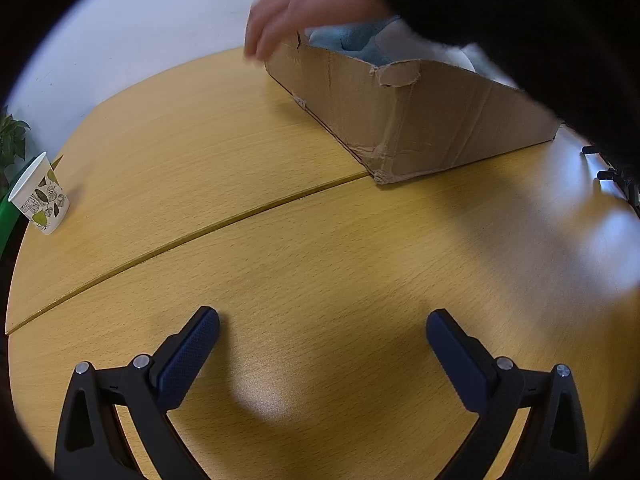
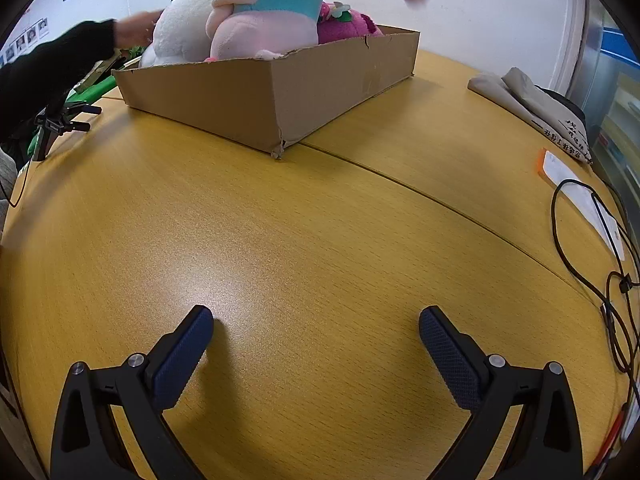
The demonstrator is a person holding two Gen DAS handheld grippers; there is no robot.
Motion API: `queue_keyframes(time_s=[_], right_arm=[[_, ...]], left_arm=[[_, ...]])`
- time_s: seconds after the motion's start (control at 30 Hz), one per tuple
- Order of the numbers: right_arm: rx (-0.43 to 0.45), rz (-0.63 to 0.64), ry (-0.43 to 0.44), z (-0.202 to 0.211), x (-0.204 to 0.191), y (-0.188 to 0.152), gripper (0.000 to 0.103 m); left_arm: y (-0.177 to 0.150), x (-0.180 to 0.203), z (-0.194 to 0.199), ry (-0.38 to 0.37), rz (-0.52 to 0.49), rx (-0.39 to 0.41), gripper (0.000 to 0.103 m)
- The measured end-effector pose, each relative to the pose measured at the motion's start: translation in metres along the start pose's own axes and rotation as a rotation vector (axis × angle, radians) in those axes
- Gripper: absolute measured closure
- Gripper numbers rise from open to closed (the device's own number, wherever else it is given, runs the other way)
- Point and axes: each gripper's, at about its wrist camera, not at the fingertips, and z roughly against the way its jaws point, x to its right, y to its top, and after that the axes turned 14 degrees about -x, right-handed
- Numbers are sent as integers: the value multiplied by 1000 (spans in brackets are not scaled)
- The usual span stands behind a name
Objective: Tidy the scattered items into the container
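With both grippers, left (image 1: 322, 330) and right (image 2: 316, 326), jaws wide and empty over bare desk (image 2: 304, 240), keep clear of box (image 2: 280, 92) while hand (image 1: 296, 12) rearranges toys (image 2: 260, 20)

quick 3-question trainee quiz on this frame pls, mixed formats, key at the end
1. True or false: the left gripper is shut on a plush toy.
2. Multiple choice: where are the plush toys in the right wrist view? A) scattered on the table B) in the cardboard box C) in the right gripper
3. Short answer: what stands near the table's edge, far left in the left wrist view?

Key
1. False: both grippers are open and hold nothing, low over the wooden table.
2. B
3. A leaf-patterned paper cup.
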Motion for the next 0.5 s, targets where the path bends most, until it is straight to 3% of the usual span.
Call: queue_keyframes(time_s=[0.5], right_arm=[[0, 1, 0, 0, 0, 0, 0]], left_arm=[[0, -1, 0, -2, -5, 0, 0]])
